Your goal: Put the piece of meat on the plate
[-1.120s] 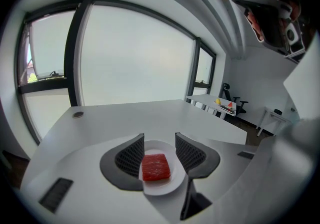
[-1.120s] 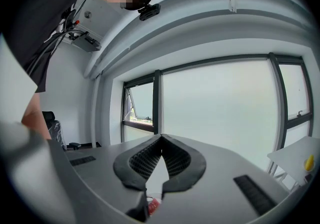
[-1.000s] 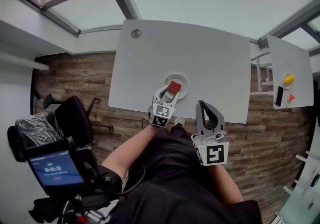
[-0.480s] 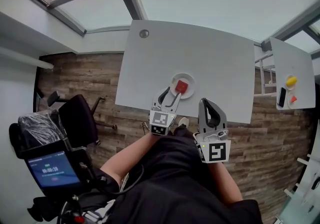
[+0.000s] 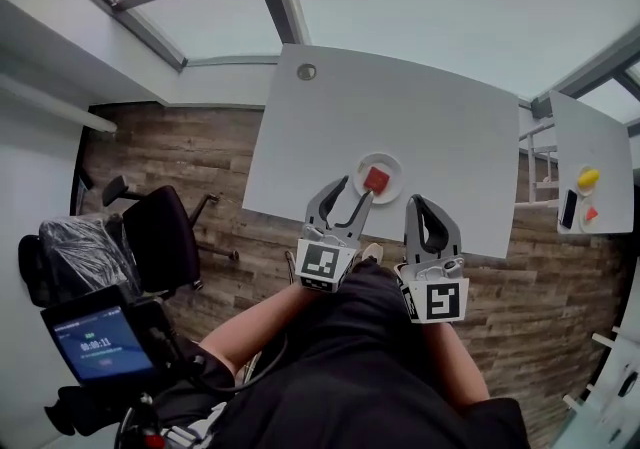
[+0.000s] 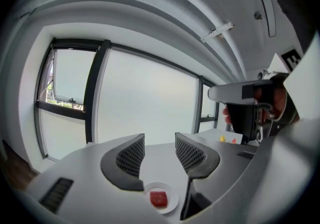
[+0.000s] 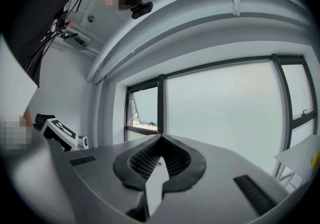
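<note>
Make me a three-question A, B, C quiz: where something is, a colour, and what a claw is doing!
1. Where is the red square piece of meat? A in a claw B on the small round white plate C on the floor
2. What colour is the padded office chair? A yellow B pink C black
3. The left claw is: A open B shut on the meat C shut on the plate
Answers: 1 B, it lies on the plate. 2 C, it looks black. 3 A, its jaws stand apart, empty.
</note>
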Motion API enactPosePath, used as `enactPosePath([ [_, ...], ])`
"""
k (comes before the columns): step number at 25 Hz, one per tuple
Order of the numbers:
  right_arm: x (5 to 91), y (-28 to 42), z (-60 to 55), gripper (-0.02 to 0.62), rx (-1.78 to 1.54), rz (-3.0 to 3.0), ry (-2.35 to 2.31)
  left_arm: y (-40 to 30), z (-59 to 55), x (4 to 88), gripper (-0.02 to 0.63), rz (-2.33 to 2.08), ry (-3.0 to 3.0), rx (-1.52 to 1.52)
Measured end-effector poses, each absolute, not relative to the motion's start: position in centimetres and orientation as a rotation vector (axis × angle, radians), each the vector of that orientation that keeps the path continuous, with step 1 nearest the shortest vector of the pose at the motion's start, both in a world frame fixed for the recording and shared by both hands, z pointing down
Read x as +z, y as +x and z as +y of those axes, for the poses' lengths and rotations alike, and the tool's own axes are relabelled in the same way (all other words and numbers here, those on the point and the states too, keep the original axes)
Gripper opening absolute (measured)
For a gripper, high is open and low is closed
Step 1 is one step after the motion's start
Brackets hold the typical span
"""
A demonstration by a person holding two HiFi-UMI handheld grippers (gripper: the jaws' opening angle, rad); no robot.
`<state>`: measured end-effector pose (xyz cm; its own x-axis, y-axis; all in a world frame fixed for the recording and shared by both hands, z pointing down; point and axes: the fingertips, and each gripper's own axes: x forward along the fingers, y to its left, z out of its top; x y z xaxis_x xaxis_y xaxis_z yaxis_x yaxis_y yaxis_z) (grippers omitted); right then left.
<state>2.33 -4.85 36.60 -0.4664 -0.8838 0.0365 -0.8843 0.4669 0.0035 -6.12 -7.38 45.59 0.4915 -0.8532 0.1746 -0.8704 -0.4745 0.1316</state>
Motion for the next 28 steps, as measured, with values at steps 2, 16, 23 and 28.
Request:
enactPosePath([
  [2,36.0,2.0,-4.3,0.003,0.015,-2.669,1.599,-6.4,-6.5,43.7,0.195,-1.474,2.545,0.093],
  [16,36.1,1.3,-5.4,0.005,0.018,-2.722,1.559,-7.1,-6.0,38.6,0.005,-1.601,2.623,-0.042],
  [23,36.3,1.5,-5.8,0.003,0.026,-2.712,1.557,-7.9,-6.5,38.5,0.005,-1.664,2.603,-0.036],
  [28,36.4,1.6,-5.7,0.004,0.032,-2.698,1.557,-8.0,-6.4,37.8,0.005,-1.659,2.597,-0.123],
])
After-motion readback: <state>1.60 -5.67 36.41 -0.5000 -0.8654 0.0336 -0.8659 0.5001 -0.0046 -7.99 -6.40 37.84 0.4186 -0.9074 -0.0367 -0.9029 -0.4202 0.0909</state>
